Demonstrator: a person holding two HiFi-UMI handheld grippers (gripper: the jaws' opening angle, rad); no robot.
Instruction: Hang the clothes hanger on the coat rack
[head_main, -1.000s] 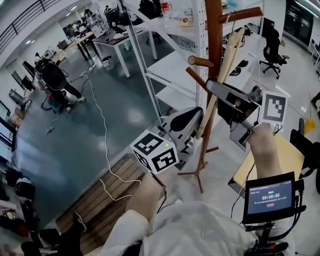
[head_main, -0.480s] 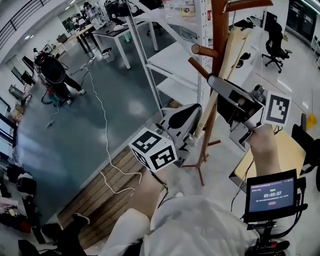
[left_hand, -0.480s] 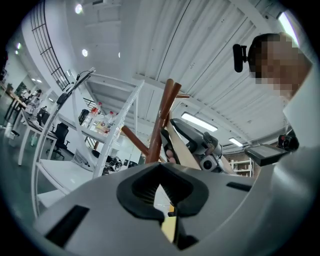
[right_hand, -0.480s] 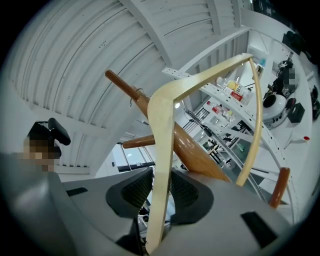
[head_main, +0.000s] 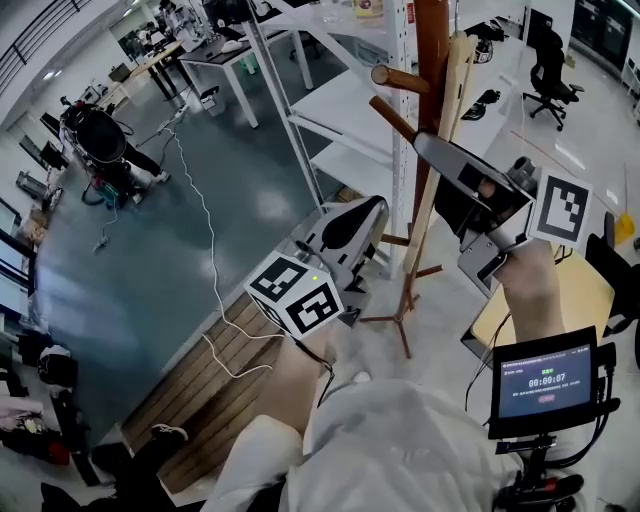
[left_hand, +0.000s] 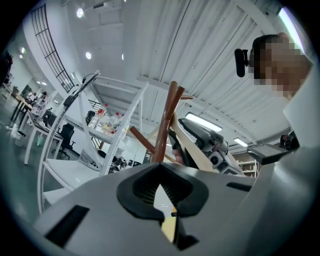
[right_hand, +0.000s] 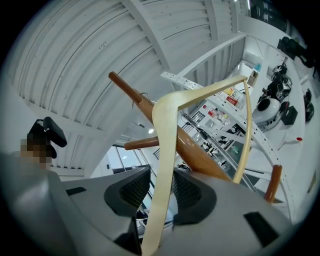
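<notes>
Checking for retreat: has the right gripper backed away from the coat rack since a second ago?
No. The right gripper keeps its place beside the coat rack pole; its jaws are opening with the hanger between them.

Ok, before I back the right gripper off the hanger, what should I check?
1. Seating of hanger hook over coat rack peg: looks ok in the right gripper view; the head view cuts it off.
2. Release by right gripper: ok, jaws opening, an arm of the wooden hanger between them, pads not pressing.
3. State of left gripper: ok, shut, empty.
4. Clearance of left gripper from wooden hanger: ok, apart.
5. Hanger steady unaided: cannot tell.
</notes>
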